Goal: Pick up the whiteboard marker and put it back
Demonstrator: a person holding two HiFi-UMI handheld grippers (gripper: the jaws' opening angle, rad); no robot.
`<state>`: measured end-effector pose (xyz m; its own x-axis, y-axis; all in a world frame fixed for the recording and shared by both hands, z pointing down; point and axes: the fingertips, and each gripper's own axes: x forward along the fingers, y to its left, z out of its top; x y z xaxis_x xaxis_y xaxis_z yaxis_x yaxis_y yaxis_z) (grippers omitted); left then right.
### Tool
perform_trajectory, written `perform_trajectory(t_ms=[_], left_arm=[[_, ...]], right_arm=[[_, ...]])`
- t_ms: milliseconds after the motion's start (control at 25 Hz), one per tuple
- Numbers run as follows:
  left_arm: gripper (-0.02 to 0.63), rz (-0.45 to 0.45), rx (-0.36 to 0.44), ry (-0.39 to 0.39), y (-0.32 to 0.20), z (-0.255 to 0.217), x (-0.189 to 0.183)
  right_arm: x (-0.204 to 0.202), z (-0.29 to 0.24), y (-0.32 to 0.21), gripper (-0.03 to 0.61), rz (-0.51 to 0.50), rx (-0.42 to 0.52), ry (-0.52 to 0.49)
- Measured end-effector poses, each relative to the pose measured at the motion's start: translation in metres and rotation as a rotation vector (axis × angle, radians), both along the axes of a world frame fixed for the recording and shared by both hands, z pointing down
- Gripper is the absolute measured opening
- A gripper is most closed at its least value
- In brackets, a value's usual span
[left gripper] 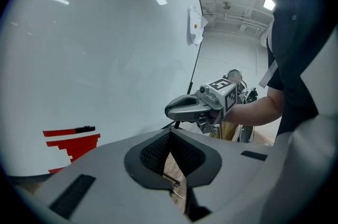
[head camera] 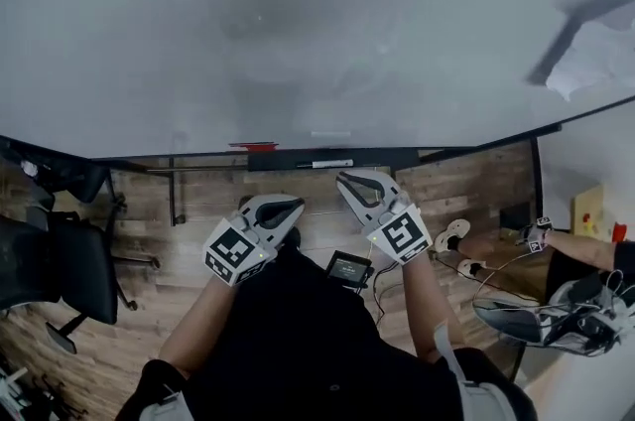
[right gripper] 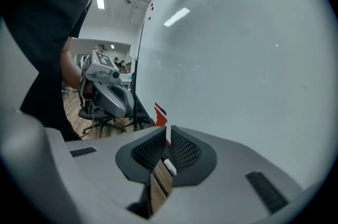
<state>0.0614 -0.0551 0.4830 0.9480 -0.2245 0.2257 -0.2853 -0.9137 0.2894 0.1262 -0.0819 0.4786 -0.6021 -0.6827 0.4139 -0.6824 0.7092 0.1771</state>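
The whiteboard marker (head camera: 332,163), white with a dark end, lies on the dark tray (head camera: 387,157) under the whiteboard (head camera: 298,32). My right gripper (head camera: 347,179) hovers just below the tray, close to the marker, shut and empty. In the right gripper view a small white piece (right gripper: 169,166) shows through the slit behind its tips (right gripper: 168,130). My left gripper (head camera: 290,204) hangs lower and further left, shut with nothing in it; its tips (left gripper: 169,132) meet. Each gripper view catches the other gripper: the right one (left gripper: 174,109) and the left one (right gripper: 127,108).
A red item (head camera: 253,147) sits at the board's lower edge, left of the marker. A paper sheet (head camera: 593,60) hangs on the board at upper right. A black office chair (head camera: 60,265) stands at left. Another person's arm (head camera: 571,248) reaches in at right above the wooden floor.
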Motion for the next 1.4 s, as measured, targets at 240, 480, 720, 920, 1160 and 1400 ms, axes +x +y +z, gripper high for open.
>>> perform_trajectory(t_ms=[240,480,720,920,1160,1400], left_arm=[[0.012,-0.025,0.029,0.009,-0.014,0.005,-0.005],[0.012,-0.027,0.026,0.027,-0.006,0.001,0.01],[0.012,-0.041,0.028,0.026,-0.009,-0.003,0.002],[0.012,-0.062,0.027,0.003,-0.015,0.001,-0.01],[0.012,-0.065,0.043,-0.015,-0.018,0.003,-0.013],[0.012,-0.056,0.02,-0.021,-0.013,0.01,-0.019]], right_arm=[[0.001,0.033,-0.009,0.023,-0.057,-0.094,0.16],[0.006,0.057,-0.005,0.025,-0.089,-0.124,0.241],[0.0,0.085,-0.016,0.133,-0.128,-0.162,0.267],[-0.004,0.098,-0.029,0.133,-0.157,-0.168,0.303],[-0.008,0.112,-0.034,0.133,-0.179,-0.191,0.353],[-0.009,0.122,-0.036,0.133,-0.189,-0.193,0.403]])
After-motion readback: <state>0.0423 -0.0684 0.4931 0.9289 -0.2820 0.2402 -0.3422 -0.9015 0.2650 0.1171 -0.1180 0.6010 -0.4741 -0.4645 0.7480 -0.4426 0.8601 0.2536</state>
